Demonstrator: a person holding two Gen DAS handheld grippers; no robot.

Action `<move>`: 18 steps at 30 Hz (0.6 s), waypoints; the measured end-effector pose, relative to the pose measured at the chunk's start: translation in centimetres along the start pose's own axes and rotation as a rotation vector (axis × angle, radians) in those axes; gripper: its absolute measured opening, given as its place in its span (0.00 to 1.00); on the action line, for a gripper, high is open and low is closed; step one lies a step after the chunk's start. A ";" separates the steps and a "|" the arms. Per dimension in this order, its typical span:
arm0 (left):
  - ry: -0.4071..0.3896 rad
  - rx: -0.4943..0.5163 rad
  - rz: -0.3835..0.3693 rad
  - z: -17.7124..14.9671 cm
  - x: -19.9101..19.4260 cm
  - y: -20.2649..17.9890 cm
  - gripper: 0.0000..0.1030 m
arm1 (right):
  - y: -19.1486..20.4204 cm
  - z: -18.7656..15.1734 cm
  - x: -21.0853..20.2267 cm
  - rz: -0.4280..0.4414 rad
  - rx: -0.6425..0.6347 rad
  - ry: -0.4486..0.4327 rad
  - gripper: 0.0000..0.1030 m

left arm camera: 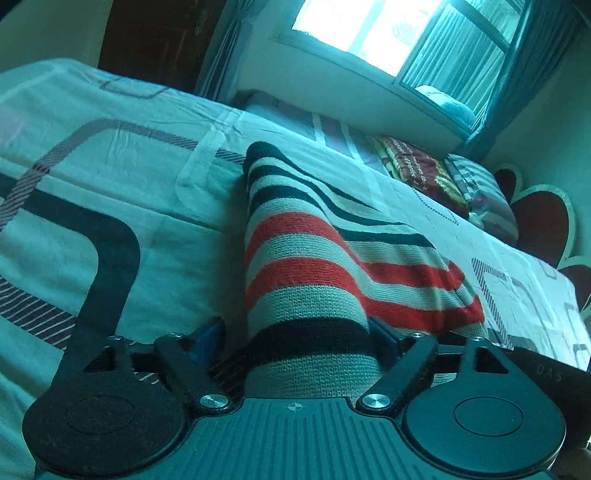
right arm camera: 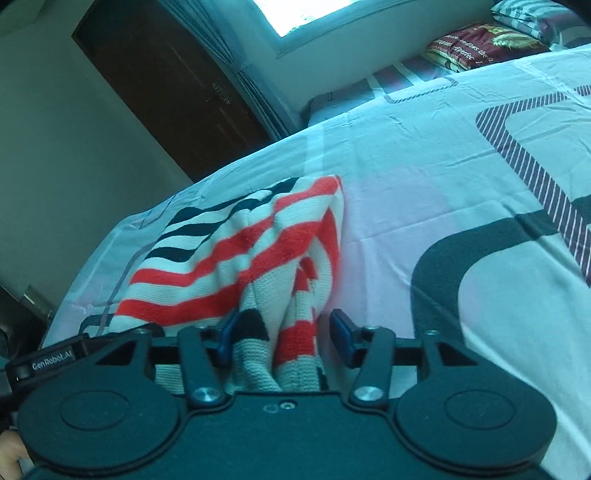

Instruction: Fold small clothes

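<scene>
garment: striped knit piece [left arm camera: 317, 258], cream with red and black bands, lies bunched on the bed sheet [left arm camera: 122, 184]; its near end runs back between both grippers
left gripper [left arm camera: 295, 343]: jaws spread wide; knit fills most of the gap, right blue pad [left arm camera: 384, 339] against the cloth edge, left pad stands clear of it, so no pinch
right gripper [right arm camera: 284, 336]: jaws apart; two folds of the knit [right arm camera: 258, 258] pass between them, left blue pad [right arm camera: 225, 332] touches cloth, right pad is off it with sheet showing in the gap
garment shape: far end tapers to a black tip in the left wrist view; crumpled, red bands on top in the right wrist view
bed sheet: pale, dark curved bands and hatched lines
background: window [left arm camera: 369, 29] with curtains, dark wooden door [right arm camera: 162, 81], red printed pillow [left arm camera: 417, 166] at the head end
</scene>
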State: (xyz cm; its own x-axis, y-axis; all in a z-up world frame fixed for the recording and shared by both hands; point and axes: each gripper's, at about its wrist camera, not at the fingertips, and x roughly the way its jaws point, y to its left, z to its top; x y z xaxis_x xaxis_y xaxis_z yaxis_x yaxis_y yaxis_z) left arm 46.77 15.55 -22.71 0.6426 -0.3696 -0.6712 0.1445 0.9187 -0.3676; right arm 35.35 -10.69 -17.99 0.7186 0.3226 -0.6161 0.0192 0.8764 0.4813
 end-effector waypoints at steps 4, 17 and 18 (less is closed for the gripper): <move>-0.068 0.003 0.044 0.7 -1.8 -0.3 0.81 | 0.1 1.1 -1.8 -0.018 0.014 -0.064 0.47; 0.003 0.052 0.076 1.4 2.4 -2.2 0.81 | 3.6 2.6 2.6 -0.116 -0.164 -0.025 0.05; 0.004 0.035 0.072 1.2 2.4 -2.0 0.82 | 3.2 2.5 2.7 -0.100 -0.154 -0.037 0.04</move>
State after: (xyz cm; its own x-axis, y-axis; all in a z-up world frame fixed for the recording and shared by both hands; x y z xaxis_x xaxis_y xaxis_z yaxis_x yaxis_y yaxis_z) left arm 48.92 12.96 -22.81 0.6496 -0.3025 -0.6975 0.1239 0.9473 -0.2954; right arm 39.08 -7.96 -16.54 0.7436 0.2200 -0.6314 -0.0129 0.9489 0.3154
